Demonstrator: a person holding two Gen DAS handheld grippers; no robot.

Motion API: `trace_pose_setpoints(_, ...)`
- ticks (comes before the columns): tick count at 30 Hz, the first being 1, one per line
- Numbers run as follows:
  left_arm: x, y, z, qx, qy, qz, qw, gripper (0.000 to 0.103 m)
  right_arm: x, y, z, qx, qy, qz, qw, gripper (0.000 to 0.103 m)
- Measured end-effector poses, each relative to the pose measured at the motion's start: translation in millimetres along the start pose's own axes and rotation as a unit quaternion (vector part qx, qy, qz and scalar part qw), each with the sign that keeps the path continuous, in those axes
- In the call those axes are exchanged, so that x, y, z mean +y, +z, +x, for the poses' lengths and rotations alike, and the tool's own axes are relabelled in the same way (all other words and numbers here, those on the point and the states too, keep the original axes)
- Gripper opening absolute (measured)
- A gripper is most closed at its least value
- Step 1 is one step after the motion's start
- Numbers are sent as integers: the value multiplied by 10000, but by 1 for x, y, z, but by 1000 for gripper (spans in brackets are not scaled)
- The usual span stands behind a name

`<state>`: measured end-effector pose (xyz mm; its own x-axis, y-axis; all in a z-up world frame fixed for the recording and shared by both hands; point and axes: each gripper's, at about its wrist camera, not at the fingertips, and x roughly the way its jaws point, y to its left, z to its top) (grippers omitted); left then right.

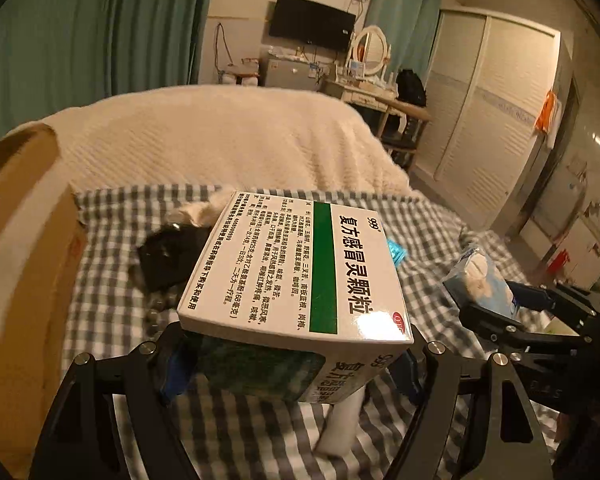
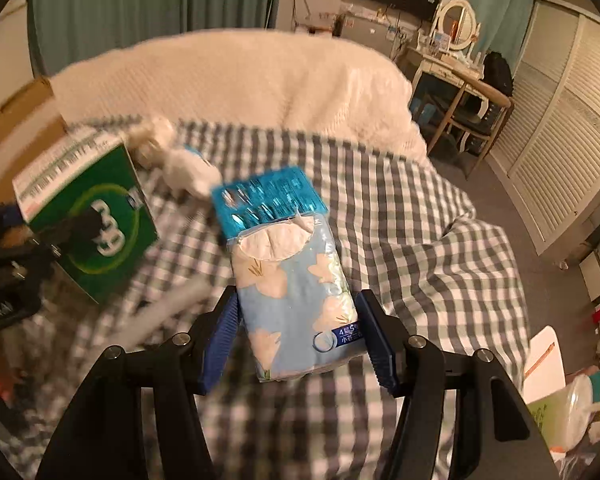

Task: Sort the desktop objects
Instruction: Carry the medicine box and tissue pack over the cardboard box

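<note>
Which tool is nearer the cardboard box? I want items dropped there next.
Left. The left tool, gripping the medicine box, is right beside the cardboard box; the right tool, holding the tissue pack, is farther off.

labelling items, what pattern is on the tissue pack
Pale blue with white flowers on the tissue pack; clearest in the right wrist view.

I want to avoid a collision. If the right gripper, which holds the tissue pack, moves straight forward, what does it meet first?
Probably the shiny blue packet lying on the checked sheet, just beyond the tissue pack held by the right gripper. Depth is unclear; the pack may pass above it.
</note>
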<state>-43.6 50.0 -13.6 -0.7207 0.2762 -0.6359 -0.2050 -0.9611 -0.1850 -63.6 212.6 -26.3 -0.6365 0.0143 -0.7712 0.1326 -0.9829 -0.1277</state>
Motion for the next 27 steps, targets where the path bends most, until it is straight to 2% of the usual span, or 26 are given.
trace_pose_setpoints(5,16,5,-44,-134,-35,-93,9999,80,13,-2,-50,-376,169,399,9984,58)
trace_pose_setpoints(8,27,10,-70,-214,-4,-38,9998,80,27,-10,-65,-309,332,427,9981,58)
trace_pose_setpoints(13,51,28,-116,-462,79,73,9989,80,47,-13,-96,-274,333,339,9985,58)
trace_pose_setpoints(17,78,48,-144,-604,163,14,9980,80,60,0,-127,-442,482,442,9969,58)
trace_pose_setpoints(21,106,67,-165,-660,334,138,9972,80,93,20,-155,-663,601,253,9957,58)
trace_pose_setpoints(27,149,88,-181,-676,708,118,9951,80,152,52,-180,-865,1271,115,9880,58)
